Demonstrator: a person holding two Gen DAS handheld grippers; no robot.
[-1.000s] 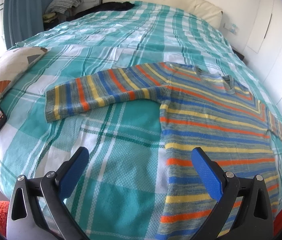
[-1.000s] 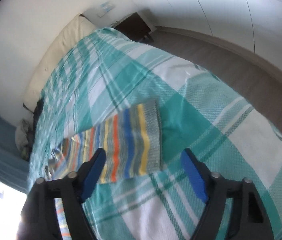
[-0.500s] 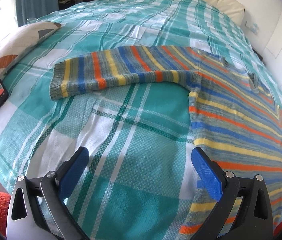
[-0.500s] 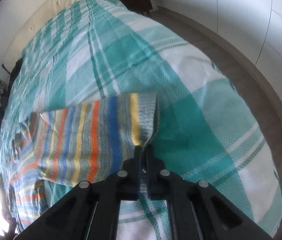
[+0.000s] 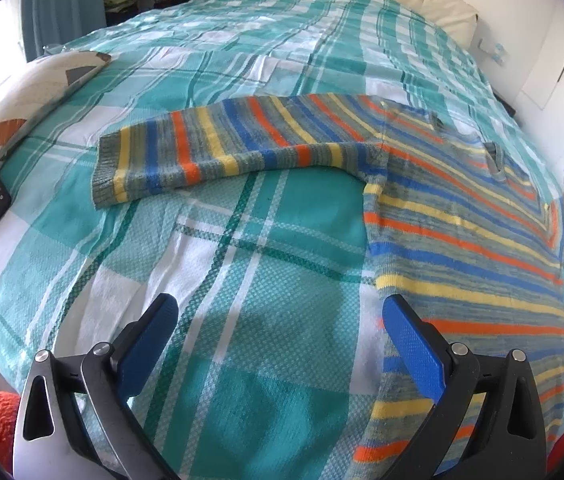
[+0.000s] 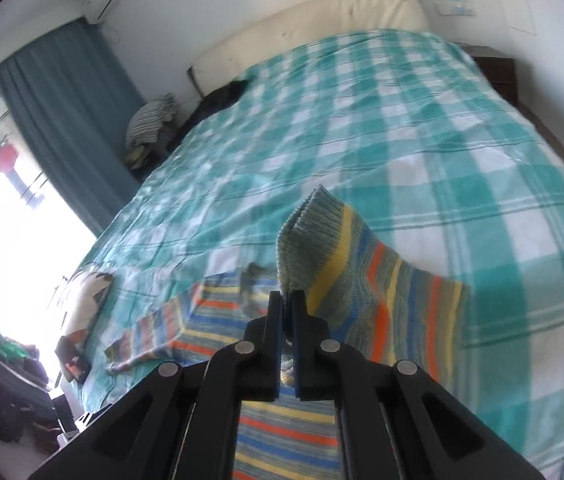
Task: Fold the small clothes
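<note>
1. Holding the striped knit sweater's (image 5: 461,248) cuff (image 6: 301,240), your right tool (image 6: 287,300) is clamped shut on it, raised over the body.
2. Sweater lies on the teal plaid bed (image 5: 242,360); other sleeve (image 5: 218,156) runs sideways, away to the left.
3. Left tool (image 5: 282,328), jaws apart, empty, sits nearer that sleeve.

no readable text, labels or numbers anywhere

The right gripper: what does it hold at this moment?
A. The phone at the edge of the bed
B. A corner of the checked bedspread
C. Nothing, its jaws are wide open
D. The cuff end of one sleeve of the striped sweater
D: the right gripper is shut on the sleeve cuff of the striped sweater, lifted off the bedspread.
</note>
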